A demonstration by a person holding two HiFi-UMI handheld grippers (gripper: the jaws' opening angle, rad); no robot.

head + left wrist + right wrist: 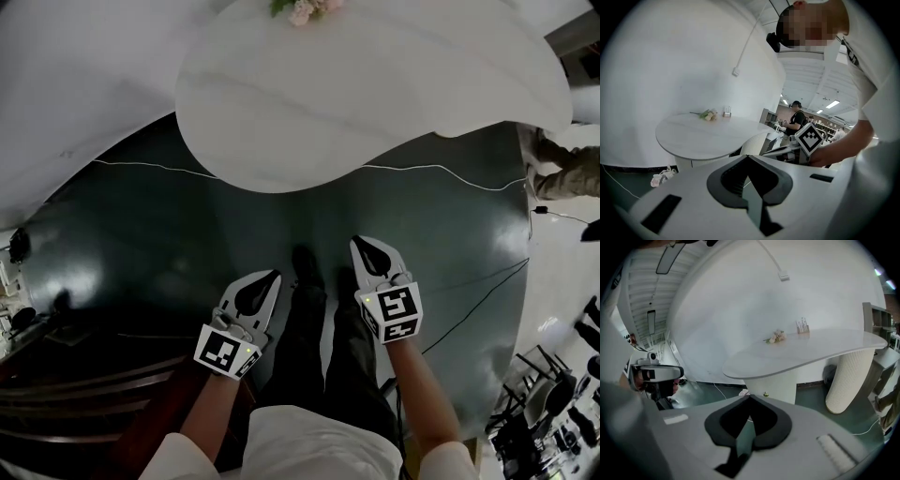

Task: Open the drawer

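No drawer front shows plainly in any view. A small brass knob sits on the white pedestal under the round white table. In the head view, both grippers hang over the dark green floor, short of the table's edge and apart from it. My left gripper has its jaws together at the tip with nothing between them, and its own view shows the same at the left gripper. My right gripper is also shut and empty, seen again in its own view as the right gripper.
Pale flowers lie at the table's far side. A thin cable runs across the floor below the table. A ribbed white column stands right of the pedestal. Dark wooden steps lie at lower left, and another person is at the right.
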